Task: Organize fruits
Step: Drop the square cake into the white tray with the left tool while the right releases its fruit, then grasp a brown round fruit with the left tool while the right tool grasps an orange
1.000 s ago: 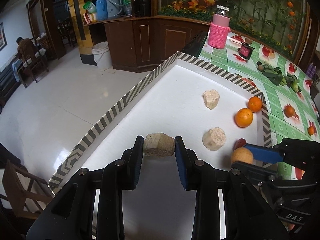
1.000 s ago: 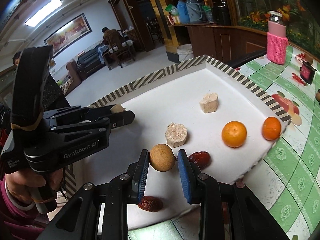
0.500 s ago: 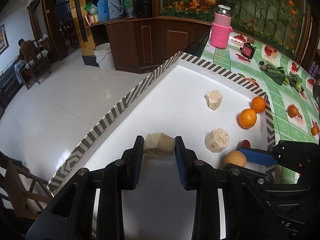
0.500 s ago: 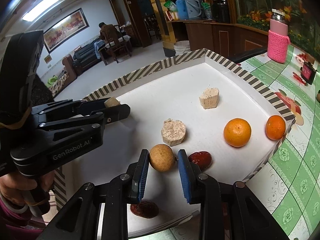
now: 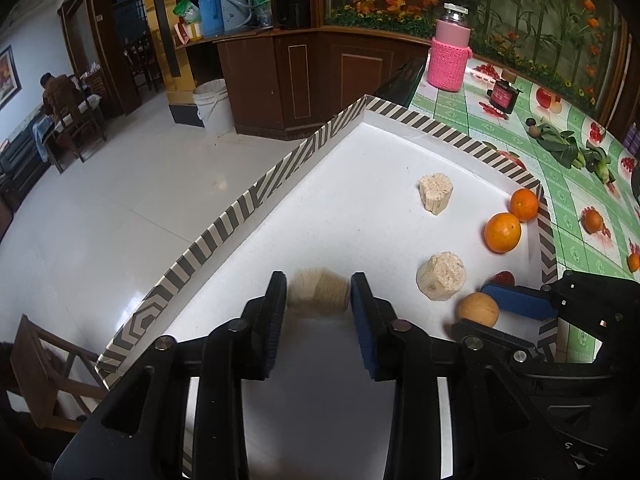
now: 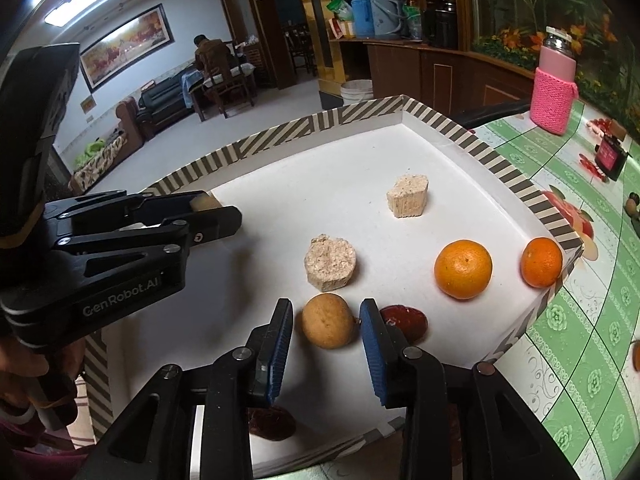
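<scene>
A white tray with a striped rim (image 5: 256, 200) (image 6: 360, 120) holds the fruit. My left gripper (image 5: 319, 292) has just parted; a beige fibrous chunk (image 5: 320, 294), blurred, sits between its pads with small gaps. My right gripper (image 6: 326, 320) is open around a round tan fruit (image 6: 328, 321) (image 5: 478, 309), which rests on the tray. Two more beige chunks (image 6: 330, 262) (image 6: 408, 195), two oranges (image 6: 463, 269) (image 6: 542, 262) and a red date (image 6: 406, 320) lie beyond. Another date (image 6: 272, 424) lies under the right gripper.
A green patterned tablecloth (image 6: 580, 340) lies right of the tray, with a pink-sleeved jar (image 5: 449, 48), a small dark box (image 5: 505, 94) and leafy greens (image 5: 564, 146). The tray's left edge overhangs the floor. A person sits far off.
Both grippers have opened slightly: the left has let go of the beige chunk, which drops blurred, and the right has let go of the tan fruit, now lying on the tray.
</scene>
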